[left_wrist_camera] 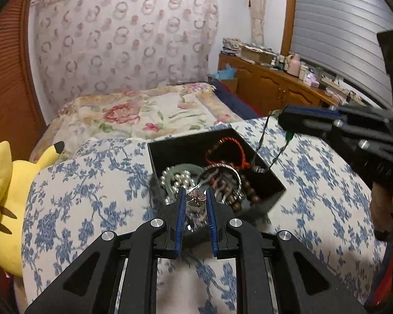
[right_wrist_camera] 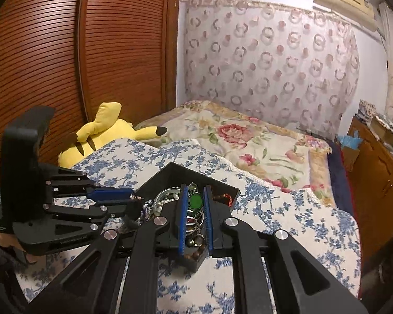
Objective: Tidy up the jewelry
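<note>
At far left we see a yellow plush toy (left_wrist_camera: 5, 204) lying against the slatted wooden wardrobe door (right_wrist_camera: 65, 52), its black-tipped ear toward the bed. Next comes the blue-and-white floral cover (left_wrist_camera: 91, 204), and on it sits the open black jewelry box (left_wrist_camera: 167, 157), crowded with pieces: a pearl strand (left_wrist_camera: 175, 180) on its left side, a silver bangle (left_wrist_camera: 220, 168) and brown wooden beads (left_wrist_camera: 249, 191) in the middle, a red cord bracelet (left_wrist_camera: 222, 151) toward the back.

Our left gripper (left_wrist_camera: 195, 196) hovers over the box's near corner, its blue pads drawn in on a small flower-shaped pendant (left_wrist_camera: 195, 197). Further right, our right gripper (right_wrist_camera: 195, 196) is pinched on a chain necklace with a green stone (right_wrist_camera: 195, 201); in the left wrist view the chain (left_wrist_camera: 260, 141) hangs from its tip down to the box's right wall.

Beyond lie a rose-patterned bedspread (left_wrist_camera: 144, 115) and a wooden cabinet (left_wrist_camera: 269, 83).
</note>
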Demonstrator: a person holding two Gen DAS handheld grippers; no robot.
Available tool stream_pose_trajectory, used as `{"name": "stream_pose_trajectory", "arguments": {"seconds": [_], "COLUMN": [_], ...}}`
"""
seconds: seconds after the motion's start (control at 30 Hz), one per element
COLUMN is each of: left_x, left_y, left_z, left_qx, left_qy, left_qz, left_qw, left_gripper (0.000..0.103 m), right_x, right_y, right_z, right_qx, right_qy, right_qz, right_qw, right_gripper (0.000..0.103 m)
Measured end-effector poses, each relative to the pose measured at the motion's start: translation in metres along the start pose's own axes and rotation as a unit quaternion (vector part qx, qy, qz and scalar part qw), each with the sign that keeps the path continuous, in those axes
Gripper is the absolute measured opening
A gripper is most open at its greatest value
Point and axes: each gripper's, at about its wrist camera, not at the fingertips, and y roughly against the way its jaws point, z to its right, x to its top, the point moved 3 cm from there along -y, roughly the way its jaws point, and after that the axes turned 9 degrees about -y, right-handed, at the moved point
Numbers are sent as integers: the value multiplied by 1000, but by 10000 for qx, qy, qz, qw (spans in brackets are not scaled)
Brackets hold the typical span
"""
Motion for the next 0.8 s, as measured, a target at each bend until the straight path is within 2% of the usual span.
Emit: {"name": "stream_pose_trajectory", "arguments": {"seconds": [0.23, 0.33, 0.43, 0.53, 0.6, 0.73, 0.8], "left_x": [15, 19, 22, 24, 25, 23, 21], "left_y": [-21, -28, -32, -33, -32, -23, -16], "left_z": [-15, -18, -19, -20, -21, -21, -20], "left_qx": [11, 52, 94, 171, 209, 315, 405], "left_qy": [198, 216, 227, 218, 225, 269, 283], "left_qz": [-11, -52, -61, -62, -48, 53, 124], "left_qw": [9998, 9997, 9997, 9996, 9995, 9991, 9987], "left_gripper": [14, 14, 15, 16, 37, 55, 78], "right_x": [-10, -13, -15, -17, -20, -27, -32], "right_y": [-33, -35, -32, -28, -23, -11, -3], "right_z": [10, 12, 15, 15, 17, 22, 24], "right_qx": [76, 80, 94, 52, -32, -195, -312], "right_qy": [-156, -186, -288, -303, -310, -408, -507], "right_qz": [-384, -413, -367, -320, -279, -163, -77], "right_qw": [9991, 9989, 9989, 9990, 9991, 9988, 9982], "right_gripper": [14, 17, 26, 26, 26, 30, 35]}}
